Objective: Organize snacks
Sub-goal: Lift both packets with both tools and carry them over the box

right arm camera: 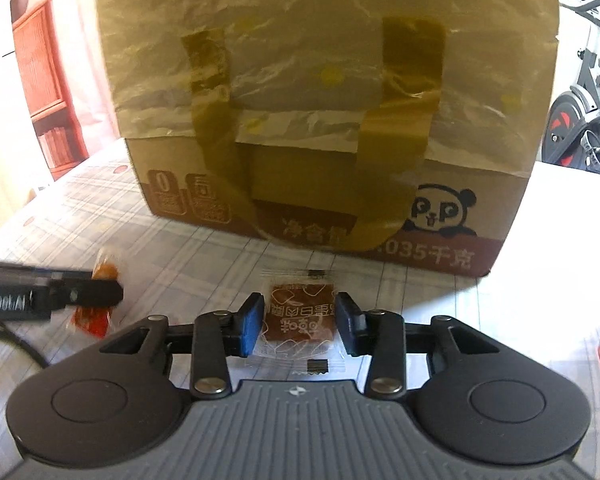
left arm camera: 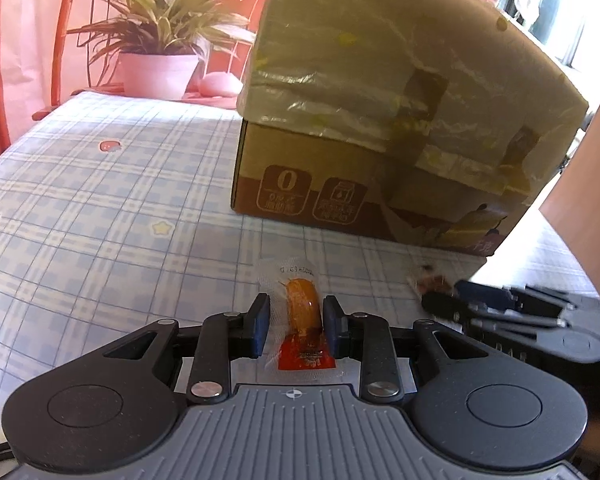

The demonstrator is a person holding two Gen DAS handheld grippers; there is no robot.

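Left gripper (left arm camera: 296, 328) clamped on orange snack packet (left arm camera: 302, 312), pads pressing both sides, packet on checked tablecloth (left arm camera: 100, 200). Only left view shows potted plant (left arm camera: 160, 52) far ahead-left.

Right gripper (right arm camera: 298, 322) closed on brown square snack packet (right arm camera: 300, 316). Only right view shows panda print (right arm camera: 440, 212) on taped cardboard box (right arm camera: 324, 100) just ahead.
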